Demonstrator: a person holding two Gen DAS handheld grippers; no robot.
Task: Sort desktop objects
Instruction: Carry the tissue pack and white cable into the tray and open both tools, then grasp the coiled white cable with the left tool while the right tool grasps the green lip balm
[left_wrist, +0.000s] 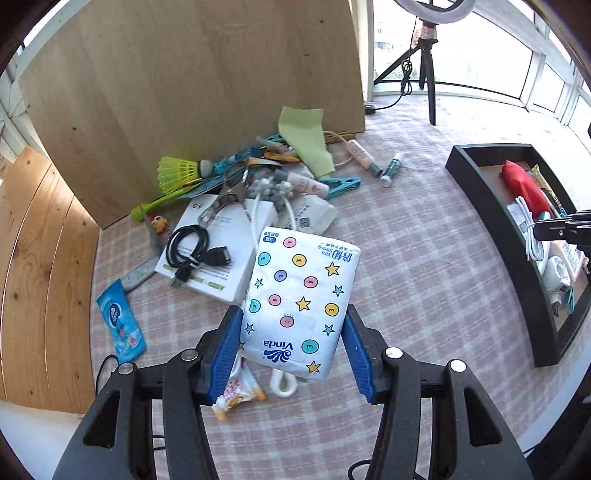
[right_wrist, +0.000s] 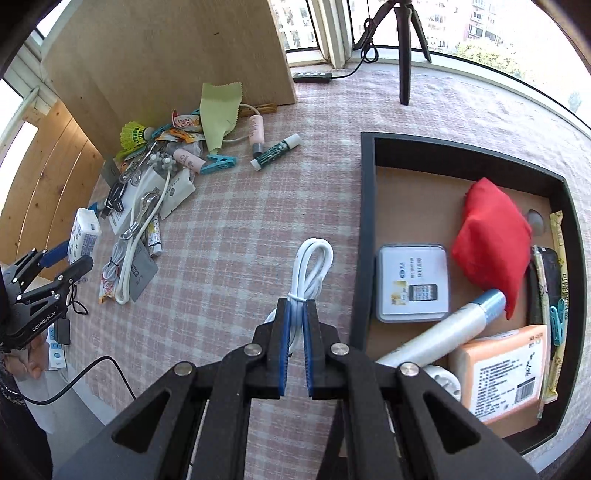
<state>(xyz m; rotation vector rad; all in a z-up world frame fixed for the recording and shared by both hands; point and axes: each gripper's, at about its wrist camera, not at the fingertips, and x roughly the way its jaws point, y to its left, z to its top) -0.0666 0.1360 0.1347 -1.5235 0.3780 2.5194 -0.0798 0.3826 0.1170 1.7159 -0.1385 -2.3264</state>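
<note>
Holding the tissue pack (left_wrist: 301, 301) lifted, the left claw (left_wrist: 291, 345) pinches it; the right claw (right_wrist: 295, 338) pinches the white cable (right_wrist: 312, 266), probably bound for the tray (right_wrist: 364, 229).

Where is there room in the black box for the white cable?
The black tray has a bare brown patch at its far left corner, bordered by the red pouch and the grey tin. Its near end is crowded with the orange tissue pack and white tube. The right tongs grip the white cable.
</note>
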